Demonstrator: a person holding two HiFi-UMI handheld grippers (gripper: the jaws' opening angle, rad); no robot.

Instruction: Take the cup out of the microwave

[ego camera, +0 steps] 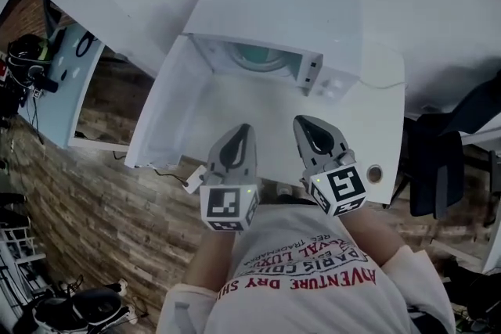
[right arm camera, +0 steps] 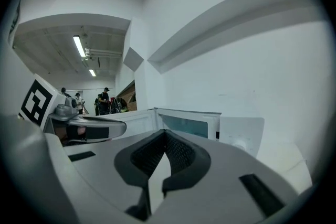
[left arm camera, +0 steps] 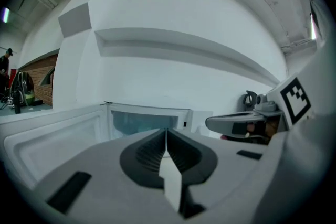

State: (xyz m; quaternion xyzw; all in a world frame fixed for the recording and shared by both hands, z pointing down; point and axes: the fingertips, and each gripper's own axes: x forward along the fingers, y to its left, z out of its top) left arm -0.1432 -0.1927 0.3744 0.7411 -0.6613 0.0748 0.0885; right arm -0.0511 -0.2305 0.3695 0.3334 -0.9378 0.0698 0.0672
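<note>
cup cannot be made out; the open microwave [ego camera: 274, 16] is seen straight ahead, equally near the left claw [ego camera: 243, 131] and right claw [ego camera: 302, 123], both closed and empty.

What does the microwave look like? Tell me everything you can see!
The microwave is a white box standing upright on a white table. Its door is swung wide open on its left side. The inside looks pale green, with something round in it, too blurry to name. A control panel with a knob sits right of the opening. Only the table touches it.
</note>
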